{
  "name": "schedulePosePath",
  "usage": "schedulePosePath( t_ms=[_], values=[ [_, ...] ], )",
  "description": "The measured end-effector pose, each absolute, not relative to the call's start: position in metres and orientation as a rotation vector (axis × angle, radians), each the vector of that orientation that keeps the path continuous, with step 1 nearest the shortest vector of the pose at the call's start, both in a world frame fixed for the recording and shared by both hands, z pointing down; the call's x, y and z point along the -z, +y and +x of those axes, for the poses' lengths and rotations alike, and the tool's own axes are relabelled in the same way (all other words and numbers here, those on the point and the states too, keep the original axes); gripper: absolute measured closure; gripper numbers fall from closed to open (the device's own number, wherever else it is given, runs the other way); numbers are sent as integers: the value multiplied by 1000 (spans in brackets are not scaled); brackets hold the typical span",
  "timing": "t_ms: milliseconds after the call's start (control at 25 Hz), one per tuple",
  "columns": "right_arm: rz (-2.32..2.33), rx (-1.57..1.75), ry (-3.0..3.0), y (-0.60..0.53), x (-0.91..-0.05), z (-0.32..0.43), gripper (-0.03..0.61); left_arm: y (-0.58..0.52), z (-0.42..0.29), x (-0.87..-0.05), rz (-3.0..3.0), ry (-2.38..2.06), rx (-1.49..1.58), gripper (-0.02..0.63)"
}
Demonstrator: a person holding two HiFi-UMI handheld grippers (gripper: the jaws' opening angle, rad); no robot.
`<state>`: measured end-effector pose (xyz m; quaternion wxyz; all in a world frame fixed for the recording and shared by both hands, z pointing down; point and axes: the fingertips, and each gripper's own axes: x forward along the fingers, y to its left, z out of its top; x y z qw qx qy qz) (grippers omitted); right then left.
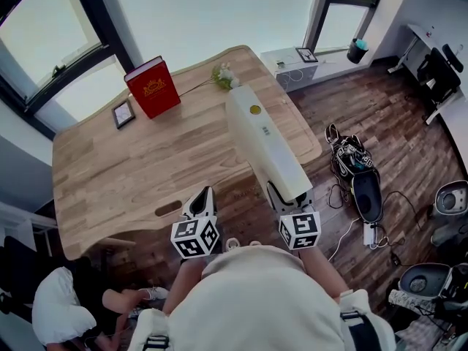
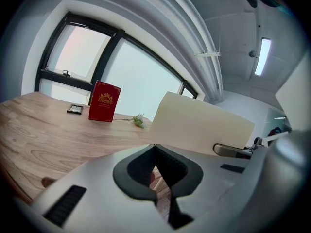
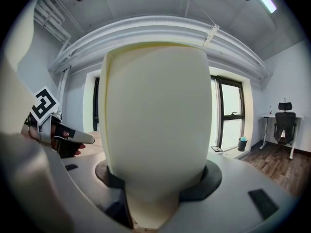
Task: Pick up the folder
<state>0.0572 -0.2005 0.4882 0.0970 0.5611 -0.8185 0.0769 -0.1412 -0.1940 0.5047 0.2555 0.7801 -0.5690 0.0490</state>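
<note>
The right claw (image 3: 155, 191) is clamped on the near end of a thick, cream, stiff-walled box folder (image 3: 155, 125). The folder juts forward from the claw and seems raised off the pale wooden tabletop (image 1: 110, 167). It looks rigid, smooth and fairly light, but long, so the far end may sag. The left claw (image 2: 155, 152), just beside it with jaws together and empty, could steady it.

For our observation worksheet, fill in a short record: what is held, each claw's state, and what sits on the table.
Held: cream folder, up above the wooden table
Right claw: shut on the folder's near end
Left claw: shut, empty
On table: red book standing, small frame, flower sprig
</note>
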Motion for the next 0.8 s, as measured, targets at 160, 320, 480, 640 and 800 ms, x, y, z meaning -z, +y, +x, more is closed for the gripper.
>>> schedulePosePath(
  t_ms=[160,320,480,640,800],
  values=[
    [1677,-228,-2425,-194,-483,62,295,-194,-139,-505,2126,-1533,-133,593],
    [1692,-240,-2434,-191,-478,66,295,-197,-136,-505,2136,-1520,-138,593],
    [1703,-245,-2434,-189,-474,70,295,-198,-133,-504,2142,-1511,-138,592],
    [1701,-241,-2432,-190,-474,71,295,-200,-133,-505,2143,-1508,-143,592],
    [1705,-261,-2435,-193,-474,73,295,-202,-132,-505,2143,-1507,-149,594]
  ],
)
